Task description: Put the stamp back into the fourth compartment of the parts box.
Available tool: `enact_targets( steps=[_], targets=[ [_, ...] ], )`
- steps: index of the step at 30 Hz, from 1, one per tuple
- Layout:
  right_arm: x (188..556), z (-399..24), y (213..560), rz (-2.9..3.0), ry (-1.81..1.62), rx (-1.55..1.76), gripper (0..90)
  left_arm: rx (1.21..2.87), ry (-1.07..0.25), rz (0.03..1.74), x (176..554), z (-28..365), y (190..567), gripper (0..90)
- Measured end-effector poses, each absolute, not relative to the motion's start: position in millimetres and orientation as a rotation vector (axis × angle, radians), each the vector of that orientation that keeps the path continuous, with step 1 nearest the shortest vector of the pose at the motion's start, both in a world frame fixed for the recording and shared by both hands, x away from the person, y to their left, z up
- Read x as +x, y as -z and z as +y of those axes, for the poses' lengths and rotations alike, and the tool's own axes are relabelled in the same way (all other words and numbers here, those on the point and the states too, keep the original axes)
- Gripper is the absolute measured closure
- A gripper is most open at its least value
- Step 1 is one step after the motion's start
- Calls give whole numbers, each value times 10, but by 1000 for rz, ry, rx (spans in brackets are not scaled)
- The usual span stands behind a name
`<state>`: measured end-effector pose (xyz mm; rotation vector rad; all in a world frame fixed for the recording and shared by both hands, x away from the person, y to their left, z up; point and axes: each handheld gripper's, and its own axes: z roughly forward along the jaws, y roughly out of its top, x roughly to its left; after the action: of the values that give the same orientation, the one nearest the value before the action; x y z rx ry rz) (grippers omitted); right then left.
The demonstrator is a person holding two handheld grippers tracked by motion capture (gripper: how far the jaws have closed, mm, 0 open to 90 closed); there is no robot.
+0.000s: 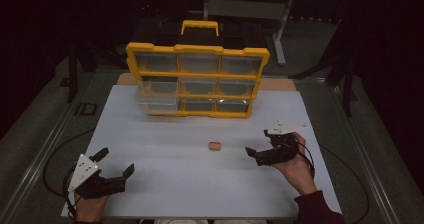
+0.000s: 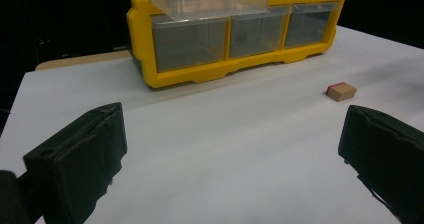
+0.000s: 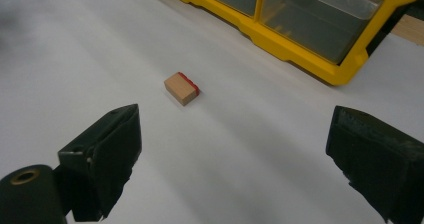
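Right gripper view: small wooden block [image 3: 181, 88], one red face, lies flat on the white table [image 1: 165, 184] in front of the yellow drawer organizer [image 1: 197, 79], apart from it. Likely light, rigid, not fragile; grip across its long sides. Organizer drawers look empty; one stands pulled out. Right gripper [image 3: 235, 149] and left gripper [image 2: 232, 149]: jaws spread, holding nothing

One small wooden block [image 1: 215, 145] lies ahead of two handheld grippers, the left gripper [image 1: 116, 162] and the right gripper [image 1: 256, 144], each with its two black jaws spread wide. Beyond them stands one yellow organizer [image 1: 197, 79] holding nine clear drawers in three rows of three.
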<state>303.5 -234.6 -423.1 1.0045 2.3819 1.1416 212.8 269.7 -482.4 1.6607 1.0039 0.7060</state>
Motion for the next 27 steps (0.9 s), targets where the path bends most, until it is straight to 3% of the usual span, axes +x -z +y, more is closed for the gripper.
enact_targets(
  steps=[27],
  targets=[
    [3428, -1995, 4354, 2489, -1053, 944, 78, 1664, -710, 1006, 2126, 2702, 4826, 0]
  ],
)
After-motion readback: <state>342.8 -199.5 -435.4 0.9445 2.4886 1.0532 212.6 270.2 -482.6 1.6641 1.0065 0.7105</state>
